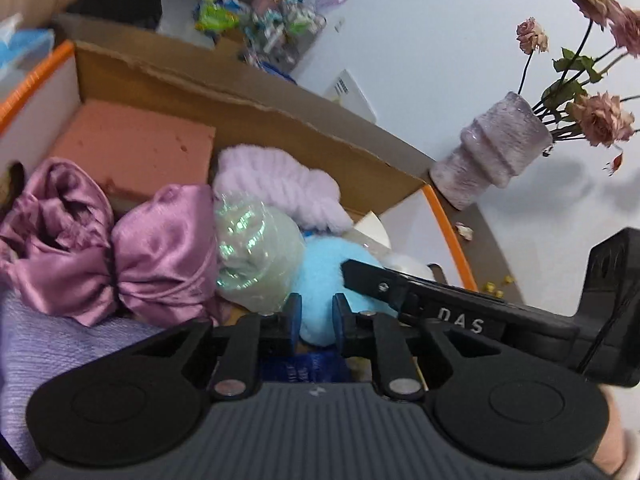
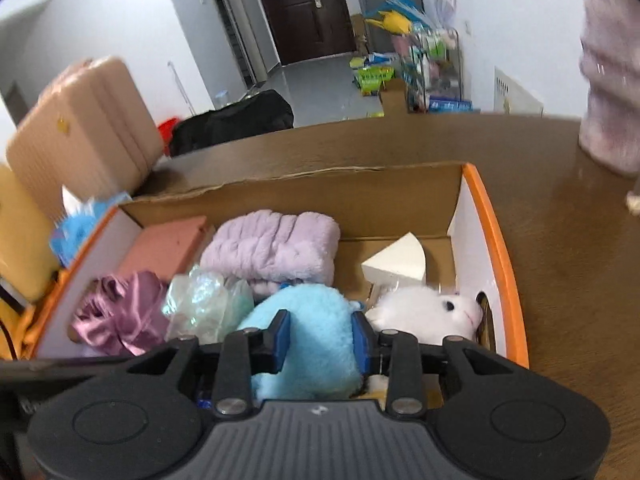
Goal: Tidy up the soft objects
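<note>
The orange-rimmed cardboard box (image 2: 505, 264) on the brown table holds the soft things. The fluffy pale-blue plush toy (image 2: 308, 320) lies at its near middle, light and squashy; the right gripper (image 2: 320, 338) pinches its bulging middle, the best hold. The left gripper (image 1: 316, 314) hovers beside it, jaws nearly together, empty.

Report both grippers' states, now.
Left gripper: nearly closed at the blue plush; grip cannot be told.
Right gripper: closed on the blue plush.
</note>
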A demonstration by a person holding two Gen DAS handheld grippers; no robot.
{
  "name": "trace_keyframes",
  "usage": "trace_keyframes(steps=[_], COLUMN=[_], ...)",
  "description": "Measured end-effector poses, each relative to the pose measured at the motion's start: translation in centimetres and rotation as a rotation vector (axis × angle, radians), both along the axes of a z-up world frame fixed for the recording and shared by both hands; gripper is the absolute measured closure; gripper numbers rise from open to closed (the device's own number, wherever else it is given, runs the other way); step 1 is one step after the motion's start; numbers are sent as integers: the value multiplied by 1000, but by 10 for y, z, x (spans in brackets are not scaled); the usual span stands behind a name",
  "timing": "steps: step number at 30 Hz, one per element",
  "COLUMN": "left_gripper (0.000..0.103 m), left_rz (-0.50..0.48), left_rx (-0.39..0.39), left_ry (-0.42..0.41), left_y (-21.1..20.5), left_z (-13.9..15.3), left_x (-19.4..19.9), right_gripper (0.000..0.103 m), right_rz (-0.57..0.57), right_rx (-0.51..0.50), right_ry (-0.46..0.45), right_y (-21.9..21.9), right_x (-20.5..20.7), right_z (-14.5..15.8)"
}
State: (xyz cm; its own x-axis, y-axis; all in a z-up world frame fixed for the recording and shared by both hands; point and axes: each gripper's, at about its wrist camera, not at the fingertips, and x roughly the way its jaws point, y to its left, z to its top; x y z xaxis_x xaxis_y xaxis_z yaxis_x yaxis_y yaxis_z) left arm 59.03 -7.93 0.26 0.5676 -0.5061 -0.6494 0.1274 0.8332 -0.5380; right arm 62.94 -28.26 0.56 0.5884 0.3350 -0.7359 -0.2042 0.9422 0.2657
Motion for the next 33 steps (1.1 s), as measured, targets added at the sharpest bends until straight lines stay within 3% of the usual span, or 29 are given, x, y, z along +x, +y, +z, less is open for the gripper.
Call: trace_keyframes(steps=[3,6,13,16,19,21,22,24,26,29,33], left_gripper=[82,80,66,51,29,4,1,0,0,0,0], left_rz=[8,26,65,95,143,212,246,256,228,241,242], left_rx=[28,106,292,346,391,452,487,554,556,511,514], left_ry=[-27,-77,-235,-289,-384,-511,-571,-645,-646,-634,-649], left_y=[1,6,32,39,46,45,44,38,35,35,32], left_z=[7,23,92,116,133,140,141,140,138,137,139], left_x=[-7,-20,-69,-97,-131,-160,-173,-192,-202,-215,-229], right_gripper=[68,63,51,46,34,17,7,3,2,2,2], right_rz=[28,29,10,-16,-39,-50,-55,-75,-93,-122,-141], right_rx=[-23,-45,-88,-111,-141,-154,-160,-175,-185,-143,-112], right_ry=[-30,-41,-175,-232,-319,-413,-469,-596,-671,-685,-704], right_y=[4,5,-8,-16,-23,-29,-30,-31,-33,-38,-38], right_x=[-8,-20,-70,-99,-137,-163,-175,-200,-220,-236,-250], right_z=[3,15,83,110,130,138,139,138,135,134,137])
